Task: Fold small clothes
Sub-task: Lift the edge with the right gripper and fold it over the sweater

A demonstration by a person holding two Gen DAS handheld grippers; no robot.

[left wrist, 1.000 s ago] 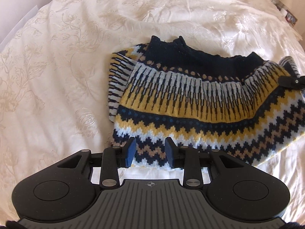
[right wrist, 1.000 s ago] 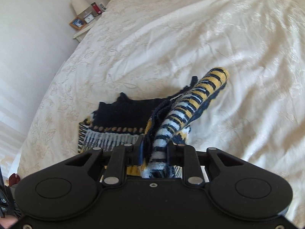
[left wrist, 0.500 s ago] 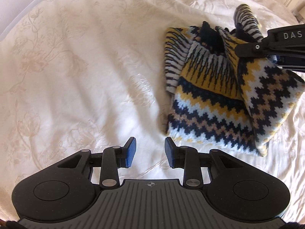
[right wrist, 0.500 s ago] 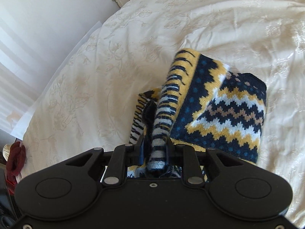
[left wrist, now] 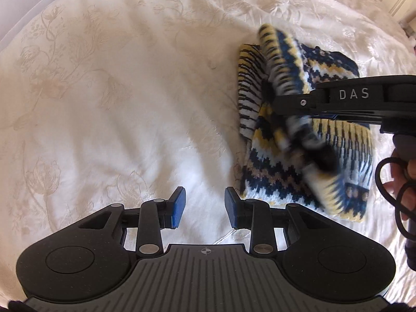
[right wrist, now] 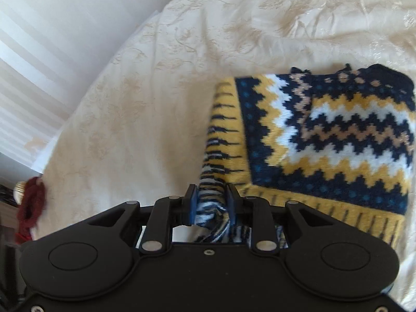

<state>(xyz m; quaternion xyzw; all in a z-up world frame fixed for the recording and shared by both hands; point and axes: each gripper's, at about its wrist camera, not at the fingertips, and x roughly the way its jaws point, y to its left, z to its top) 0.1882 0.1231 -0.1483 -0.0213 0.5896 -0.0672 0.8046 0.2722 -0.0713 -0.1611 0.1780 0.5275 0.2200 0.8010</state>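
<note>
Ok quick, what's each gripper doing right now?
Left gripper: open, holding nothing.
Right gripper: shut on the sweater, pinching its striped sleeve.

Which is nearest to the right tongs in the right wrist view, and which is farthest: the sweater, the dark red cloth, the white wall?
1. Sweater: clamped in the right tongs.
2. Dark red cloth: far left, off the bed edge.
3. White wall: upper left, beyond the bed.

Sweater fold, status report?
Right gripper shut on striped sleeve. Left gripper open, empty. Sweater part-folded on bedspread. Nothing blocking.
</note>
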